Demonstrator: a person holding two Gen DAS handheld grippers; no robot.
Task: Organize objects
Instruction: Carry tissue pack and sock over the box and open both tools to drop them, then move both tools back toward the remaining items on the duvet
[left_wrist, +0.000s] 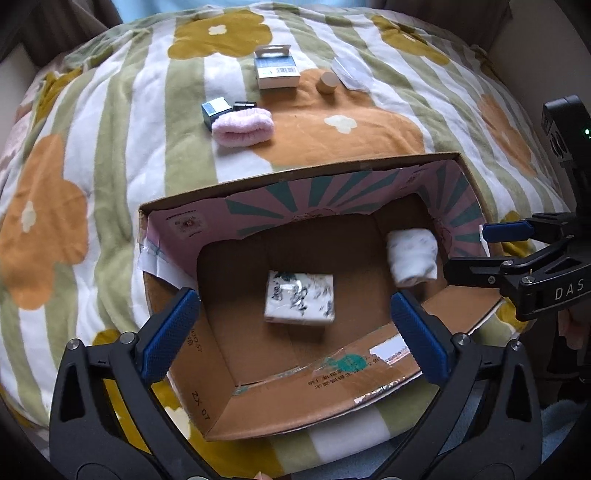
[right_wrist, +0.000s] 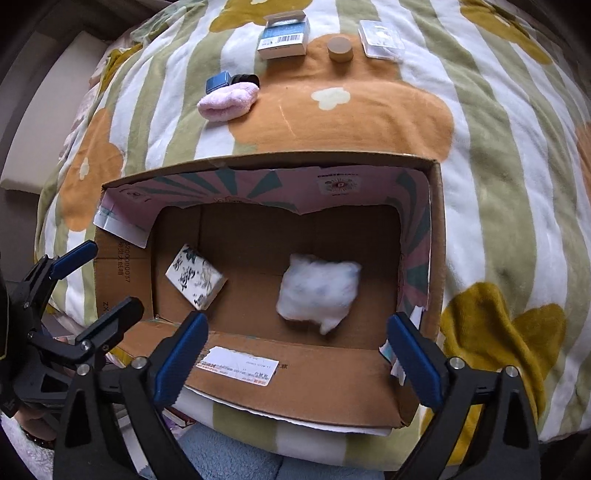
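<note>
While both grippers hang over the open box (left_wrist: 424, 164), each stands with jaws released and nothing between them. Below the left gripper (left_wrist: 295, 336) a white packet (left_wrist: 300, 297) lies on the box floor; below the right gripper (right_wrist: 297, 356) a white cloth bundle (right_wrist: 317, 290) lies there too, blurred, so I cannot tell whether it has settled. Two things are in the box, then. Ahead of the jaws, beyond the far wall of the box and well apart from it, the rest waits on the bed's blanket (left_wrist: 110, 147): a pink roll (left_wrist: 242, 127) touching a small blue box (left_wrist: 216, 109) and a dark item (left_wrist: 244, 105), then a carton (left_wrist: 277, 72), a round wooden piece (left_wrist: 327, 83) and a clear case (left_wrist: 351, 72). By my judgement the task is about a quarter done, six pieces left
</note>
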